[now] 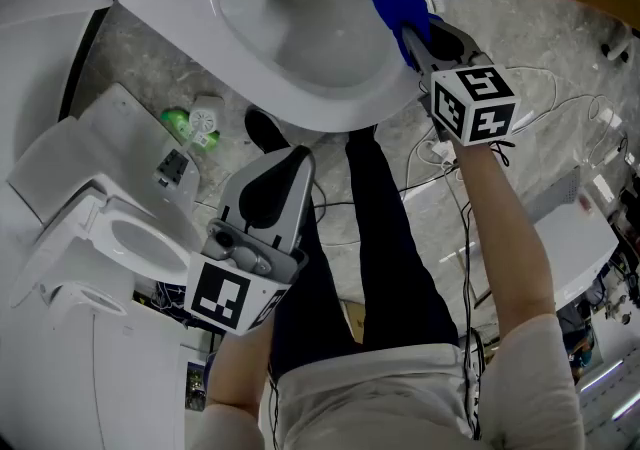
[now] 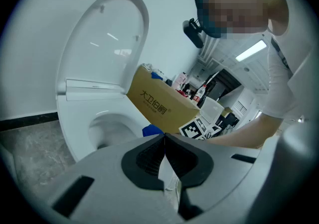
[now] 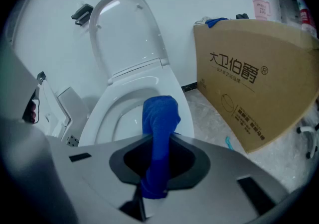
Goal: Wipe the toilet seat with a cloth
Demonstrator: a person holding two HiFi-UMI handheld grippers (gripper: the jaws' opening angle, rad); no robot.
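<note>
Grey floor (image 1: 150, 58) below, our right claw (image 3: 157, 141) clamps a blue fabric cloth (image 3: 160, 116) at the white toilet seat (image 1: 300, 108), probably mid-wipe, sweeping along next; left claw (image 2: 164, 141) closed, empty.

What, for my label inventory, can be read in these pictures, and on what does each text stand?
"大卫伯爵" with an ® mark: side of the cardboard box; the left gripper view shows the same four characters.
Small print lower on that box: too small to read.
Pink bottle label: too small to read.
Marker cube: black-and-white code squares only, no words.
</note>
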